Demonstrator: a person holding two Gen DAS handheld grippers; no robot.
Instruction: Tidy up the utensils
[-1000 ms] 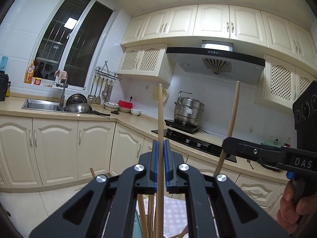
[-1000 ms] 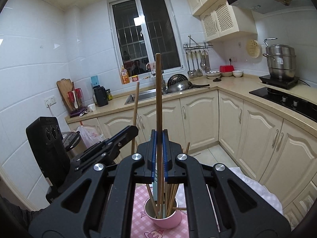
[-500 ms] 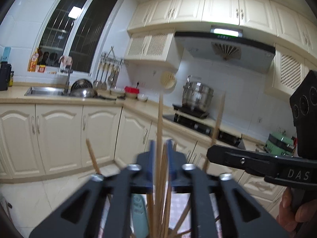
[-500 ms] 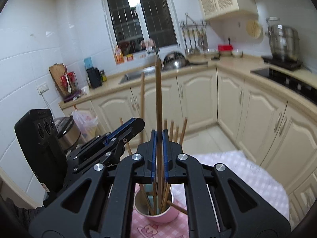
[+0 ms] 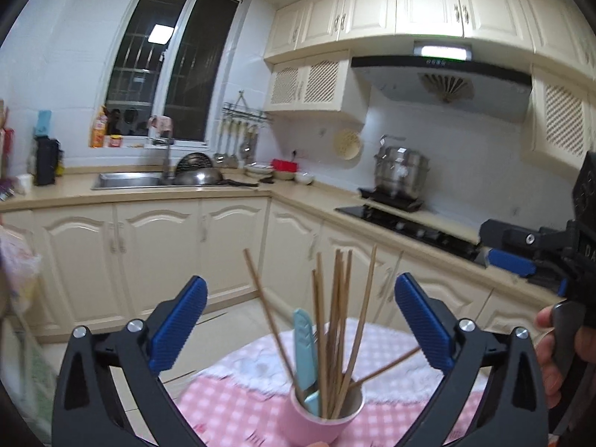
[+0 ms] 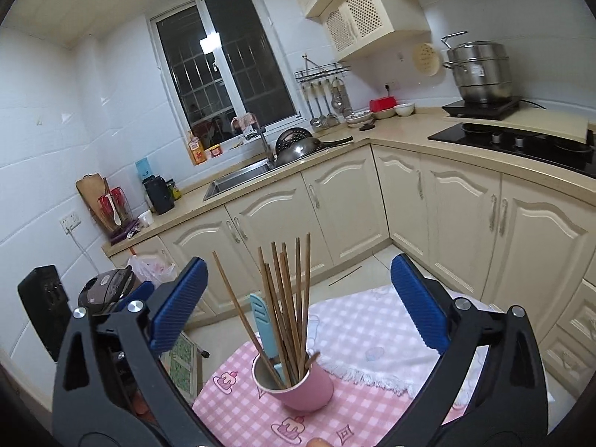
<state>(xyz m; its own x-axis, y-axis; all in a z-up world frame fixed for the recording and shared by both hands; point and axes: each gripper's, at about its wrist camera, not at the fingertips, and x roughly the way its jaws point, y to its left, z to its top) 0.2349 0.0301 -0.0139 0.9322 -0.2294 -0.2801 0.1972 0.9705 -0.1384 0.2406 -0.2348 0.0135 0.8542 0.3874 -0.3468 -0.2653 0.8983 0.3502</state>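
A pink cup (image 5: 323,419) (image 6: 302,385) stands on a pink checked tablecloth (image 6: 246,406). It holds several wooden chopsticks (image 5: 337,320) (image 6: 287,298) and a light blue utensil (image 5: 303,350) (image 6: 262,326). My left gripper (image 5: 301,324) is open and empty, above and behind the cup. My right gripper (image 6: 298,300) is open and empty, also above the cup. The right gripper shows at the right edge of the left wrist view (image 5: 521,260), held by a hand.
A white fringed cloth (image 6: 372,346) lies on the table beyond the cup. Cream cabinets (image 6: 335,205), a sink (image 6: 238,178) and a stove (image 6: 521,141) line the walls. A rice cooker (image 6: 106,290) stands low on the left.
Both grippers were shut on one chopstick each and held it upright over the cup. Both have lowered, opened and let go; the chopsticks now stand in the cup.
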